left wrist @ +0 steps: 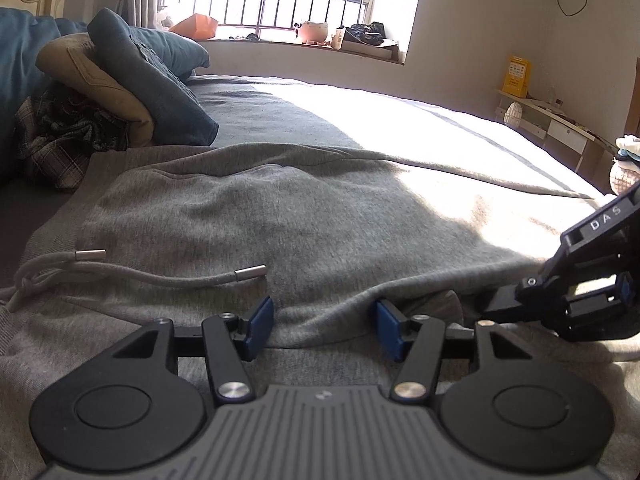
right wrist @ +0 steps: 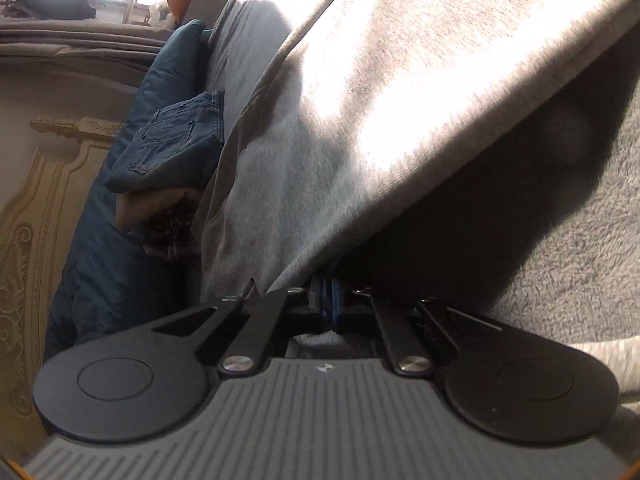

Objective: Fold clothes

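A grey hoodie (left wrist: 280, 208) lies spread on the bed, its drawstring (left wrist: 160, 280) with metal tips trailing at the left. My left gripper (left wrist: 324, 328) is open; a folded edge of the hoodie lies between its blue pads (left wrist: 260, 328) without being squeezed. At the right of the left wrist view, my right gripper (left wrist: 492, 306) nips the same edge. In the right wrist view the right gripper (right wrist: 328, 304) has its pads together on the hoodie (right wrist: 400, 100), which rises taut from them, with its fleecy inner side (right wrist: 580, 240) showing at the right.
Folded jeans (left wrist: 160, 80), a tan garment (left wrist: 100, 80) and a crumpled plaid garment (left wrist: 60, 136) are piled at the far left of the bed. A grey blanket (left wrist: 280, 108) covers the mattress. A carved headboard (right wrist: 32, 240) stands behind the pile. A shelf (left wrist: 540, 112) lines the right wall.
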